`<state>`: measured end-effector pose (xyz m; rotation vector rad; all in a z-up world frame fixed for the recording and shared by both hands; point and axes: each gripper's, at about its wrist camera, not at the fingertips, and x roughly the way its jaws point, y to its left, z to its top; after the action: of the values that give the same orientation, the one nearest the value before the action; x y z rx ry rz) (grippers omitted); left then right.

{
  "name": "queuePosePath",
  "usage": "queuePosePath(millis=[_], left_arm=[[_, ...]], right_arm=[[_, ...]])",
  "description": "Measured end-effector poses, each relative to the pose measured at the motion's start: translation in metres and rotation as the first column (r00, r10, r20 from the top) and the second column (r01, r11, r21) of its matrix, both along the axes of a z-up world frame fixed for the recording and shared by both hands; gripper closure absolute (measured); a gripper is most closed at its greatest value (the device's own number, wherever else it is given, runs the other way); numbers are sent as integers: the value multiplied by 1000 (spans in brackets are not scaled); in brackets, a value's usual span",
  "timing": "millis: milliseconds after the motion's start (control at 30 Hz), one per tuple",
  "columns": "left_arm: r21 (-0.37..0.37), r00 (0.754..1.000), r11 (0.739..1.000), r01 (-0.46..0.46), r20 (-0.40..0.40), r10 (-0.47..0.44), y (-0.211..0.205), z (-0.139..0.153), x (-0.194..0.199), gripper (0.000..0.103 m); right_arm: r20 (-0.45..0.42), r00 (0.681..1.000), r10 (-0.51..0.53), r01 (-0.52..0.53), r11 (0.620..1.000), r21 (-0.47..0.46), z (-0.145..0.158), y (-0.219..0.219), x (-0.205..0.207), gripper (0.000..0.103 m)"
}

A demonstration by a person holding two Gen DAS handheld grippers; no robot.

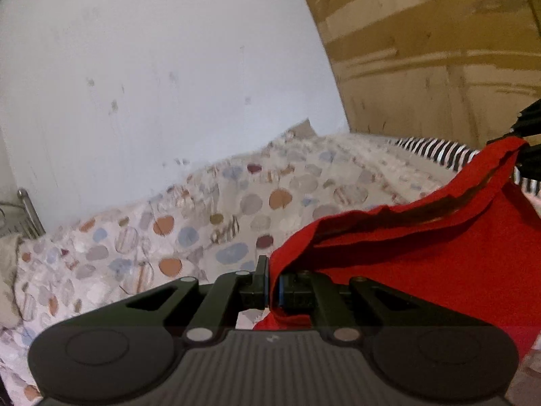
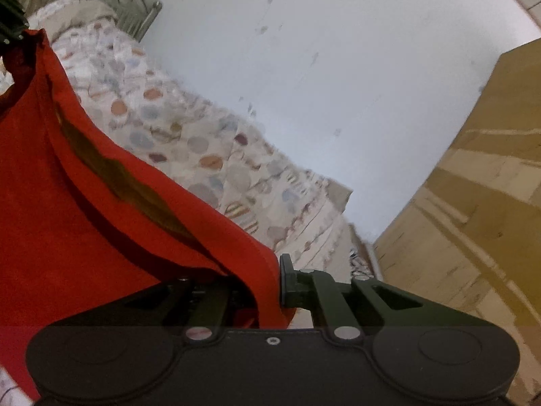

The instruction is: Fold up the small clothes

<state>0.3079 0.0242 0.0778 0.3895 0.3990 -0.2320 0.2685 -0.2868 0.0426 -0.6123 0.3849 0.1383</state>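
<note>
- My left gripper (image 1: 274, 280) is clamped tight on the red garment (image 1: 422, 243), lower centre.
- My right gripper (image 2: 275, 284) pinches its other edge above the spotted bedspread (image 2: 189, 142).

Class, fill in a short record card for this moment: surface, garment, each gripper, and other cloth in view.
surface: bed with spotted cover
garment: red garment, stretched between both grippers, hanging above the bed
left gripper: shut on one edge of the garment
right gripper: shut on the opposite edge
other cloth: black-and-white striped cloth lying further along the bed
background: white wall, wooden wardrobe
</note>
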Motion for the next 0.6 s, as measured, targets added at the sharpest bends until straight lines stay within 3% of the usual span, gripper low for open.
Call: queuePosePath(millis=[200,400,500,567,600], left_arm=[[-37,989,999,-27,-147,21,4,-46,65,98],[-11,971,999,-37,-237,33,0,-97,94,98],[-30,963,998,-58,-266,48,2,-113,103,96],[-70,956,995,-74,-290,51,7,-113,108,93],[-97,950,992,-82,-308,49,10,-111,111,92]], right_arm=[[-153,987,-43,58,994,92,-38,-10,58,95],[-235,971,-42,59,996,67,-76,-9,83,90],[-242,968,-69,87,994,67,-87,-13,95,71],[-233,968,-98,124,987,100,-86,-21,100,47],[-231,966,-113,143,982,119,-84,-25,102,40]])
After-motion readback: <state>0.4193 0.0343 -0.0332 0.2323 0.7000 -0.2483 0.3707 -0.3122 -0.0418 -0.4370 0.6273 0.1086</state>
